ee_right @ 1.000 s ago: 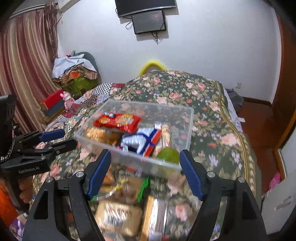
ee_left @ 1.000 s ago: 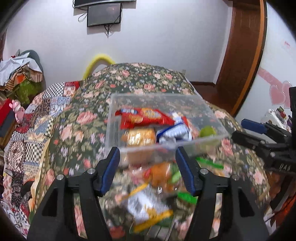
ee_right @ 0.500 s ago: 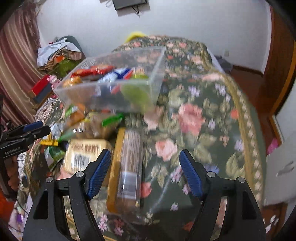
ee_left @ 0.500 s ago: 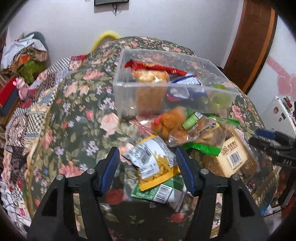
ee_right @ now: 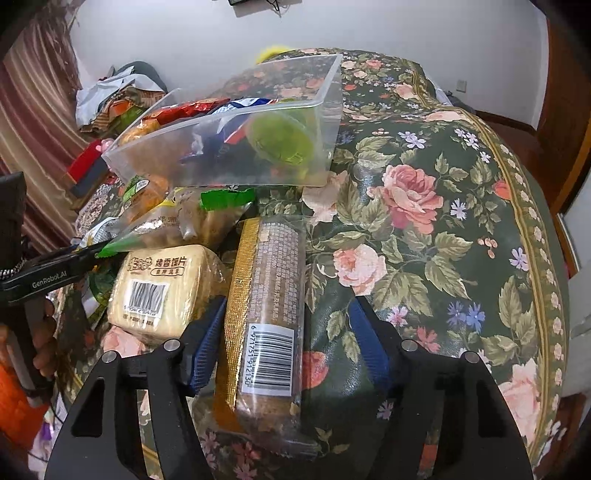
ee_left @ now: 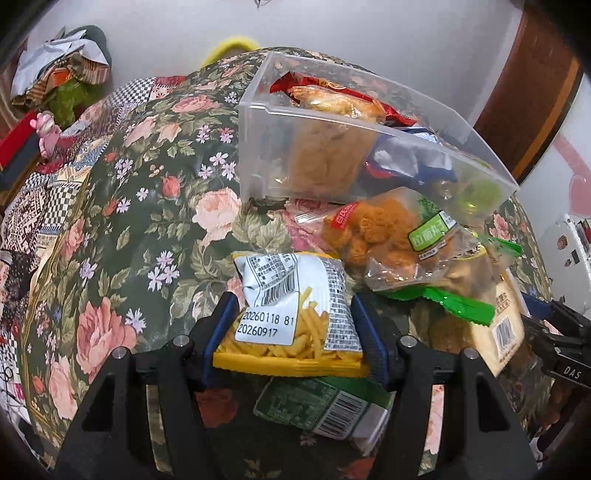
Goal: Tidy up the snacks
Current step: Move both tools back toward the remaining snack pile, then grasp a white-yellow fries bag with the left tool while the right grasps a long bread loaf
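Overhead, floral tablecloth, white wall

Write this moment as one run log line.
left gripper: open around fries bag | right gripper: open around long biscuit pack | bin: partly filled

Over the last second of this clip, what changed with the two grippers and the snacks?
Both dropped from facing the clear bin toward the loose pile. The left hand-held gripper now straddles the fries packet; the right hand-held gripper straddles the long biscuit pack. Both are open, and nothing is gripped yet. The bin, its contents and the pile stayed put.
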`<state>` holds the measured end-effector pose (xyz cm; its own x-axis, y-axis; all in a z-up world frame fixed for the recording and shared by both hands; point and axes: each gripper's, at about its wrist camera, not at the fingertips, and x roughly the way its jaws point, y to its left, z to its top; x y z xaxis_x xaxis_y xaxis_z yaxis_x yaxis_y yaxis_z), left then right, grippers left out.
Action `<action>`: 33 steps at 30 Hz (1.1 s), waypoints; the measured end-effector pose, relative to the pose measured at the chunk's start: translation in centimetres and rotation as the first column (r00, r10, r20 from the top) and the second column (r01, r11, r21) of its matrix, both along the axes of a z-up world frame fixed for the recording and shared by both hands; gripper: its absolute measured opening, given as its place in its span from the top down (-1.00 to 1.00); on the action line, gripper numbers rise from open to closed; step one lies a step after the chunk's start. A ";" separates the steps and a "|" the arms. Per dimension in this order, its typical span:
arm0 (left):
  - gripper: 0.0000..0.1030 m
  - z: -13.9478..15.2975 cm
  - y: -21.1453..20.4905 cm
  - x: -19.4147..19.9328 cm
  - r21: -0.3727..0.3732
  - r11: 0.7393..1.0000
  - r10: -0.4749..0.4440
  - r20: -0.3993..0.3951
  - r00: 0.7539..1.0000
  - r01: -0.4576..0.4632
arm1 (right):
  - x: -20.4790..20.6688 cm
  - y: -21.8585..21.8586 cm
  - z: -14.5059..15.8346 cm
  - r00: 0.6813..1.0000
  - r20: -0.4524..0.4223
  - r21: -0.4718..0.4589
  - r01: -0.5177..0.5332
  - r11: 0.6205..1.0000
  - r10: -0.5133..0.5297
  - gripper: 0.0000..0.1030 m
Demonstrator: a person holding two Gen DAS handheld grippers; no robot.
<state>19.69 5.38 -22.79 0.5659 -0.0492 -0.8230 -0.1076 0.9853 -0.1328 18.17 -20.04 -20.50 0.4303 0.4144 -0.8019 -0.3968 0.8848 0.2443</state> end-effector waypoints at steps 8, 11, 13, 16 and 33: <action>-0.10 -0.1 -0.5 -0.2 0.023 1.000 -0.002 0.036 0.999 0.001 | -0.3 1.6 -0.1 0.999 0.031 -0.045 -0.035 0.998 0.037 0.30; -0.06 0.3 -0.7 -0.4 0.035 0.999 -0.004 0.050 0.999 0.003 | -0.6 1.9 0.0 0.998 0.046 -0.063 -0.033 0.997 0.036 0.35; -0.03 0.6 -0.9 -0.8 0.044 0.999 -0.013 0.057 0.998 0.010 | -0.8 1.8 0.1 0.998 0.048 -0.051 -0.029 0.998 0.031 0.35; 0.04 1.6 -1.2 -1.5 0.061 0.998 -0.036 0.081 0.996 0.031 | -1.0 1.3 0.3 0.999 0.045 -0.040 -0.021 0.999 0.023 0.36; 0.10 8.7 -1.8 -4.1 0.046 0.998 -0.063 0.241 0.969 0.053 | -2.2 -0.3 6.2 0.981 0.186 0.074 0.049 0.996 -0.062 0.36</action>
